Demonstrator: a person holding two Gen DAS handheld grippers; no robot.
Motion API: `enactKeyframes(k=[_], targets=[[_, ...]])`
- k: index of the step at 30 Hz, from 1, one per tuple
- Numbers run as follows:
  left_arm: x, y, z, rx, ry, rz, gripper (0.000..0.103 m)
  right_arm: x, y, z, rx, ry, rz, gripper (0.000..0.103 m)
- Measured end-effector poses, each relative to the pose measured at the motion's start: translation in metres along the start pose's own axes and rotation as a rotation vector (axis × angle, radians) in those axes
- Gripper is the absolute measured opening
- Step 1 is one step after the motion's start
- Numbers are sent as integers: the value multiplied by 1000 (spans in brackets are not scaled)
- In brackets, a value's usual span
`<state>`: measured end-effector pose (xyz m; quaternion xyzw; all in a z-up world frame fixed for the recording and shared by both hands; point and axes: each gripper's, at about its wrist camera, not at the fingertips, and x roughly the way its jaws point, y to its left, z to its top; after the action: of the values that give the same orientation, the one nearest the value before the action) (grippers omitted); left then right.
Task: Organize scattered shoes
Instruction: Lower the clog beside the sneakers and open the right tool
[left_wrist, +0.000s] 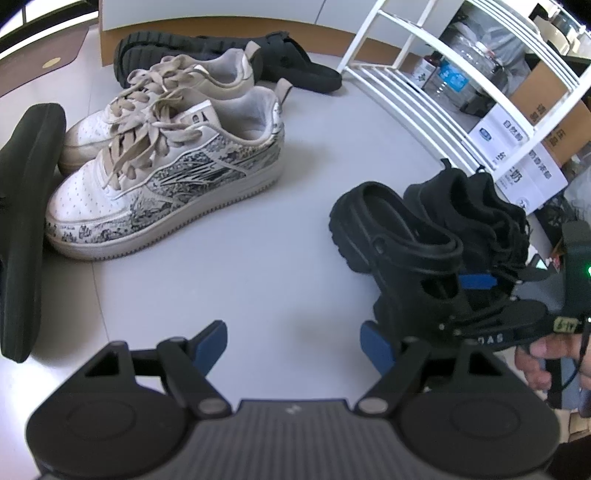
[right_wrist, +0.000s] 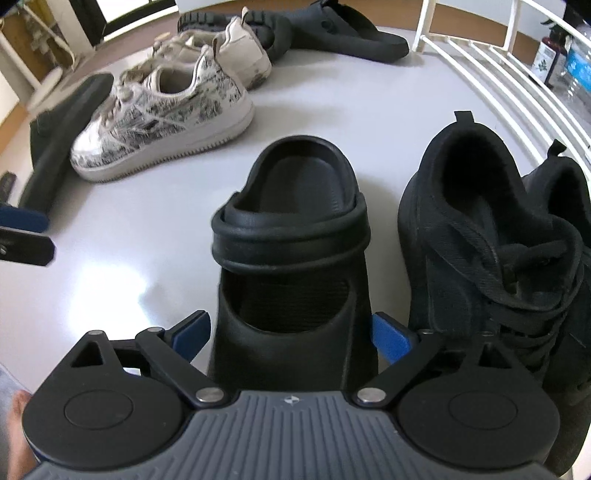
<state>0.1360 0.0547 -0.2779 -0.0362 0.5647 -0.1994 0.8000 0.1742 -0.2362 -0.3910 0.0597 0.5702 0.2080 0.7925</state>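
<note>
A black clog (right_wrist: 291, 221) stands on the grey floor, heel away from me, right beside a pair of black lace-up sneakers (right_wrist: 480, 240). My right gripper (right_wrist: 290, 328) is open, its blue pads on either side of the clog's toe end without squeezing it. The left wrist view shows the same clog (left_wrist: 391, 229) at the right, with the black sneakers (left_wrist: 476, 210) behind it. My left gripper (left_wrist: 295, 347) is open over bare floor with nothing between its fingers. A white patterned sneaker pair (left_wrist: 166, 177) lies to its upper left.
A black slide (left_wrist: 26, 206) lies at the far left. Another black clog (left_wrist: 159, 48) on its side and a black slide (left_wrist: 295, 66) rest at the back by the wall. A white wire rack (left_wrist: 424, 92) stands at the right, with bottles and cardboard boxes behind it.
</note>
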Motion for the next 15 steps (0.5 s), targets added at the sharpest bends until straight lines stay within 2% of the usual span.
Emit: enactKeyframes(k=[3,8,15], targets=[[0,1,0,-5,0,-1,81,0,-5,1,37,6,2,94],[0,1,-1,-1,0,-4,81,-4,-19,-1,145,13,-50,93],[2,1,-5,-1,3,-5,81,-4,-20,-2,112,9,-68,93]])
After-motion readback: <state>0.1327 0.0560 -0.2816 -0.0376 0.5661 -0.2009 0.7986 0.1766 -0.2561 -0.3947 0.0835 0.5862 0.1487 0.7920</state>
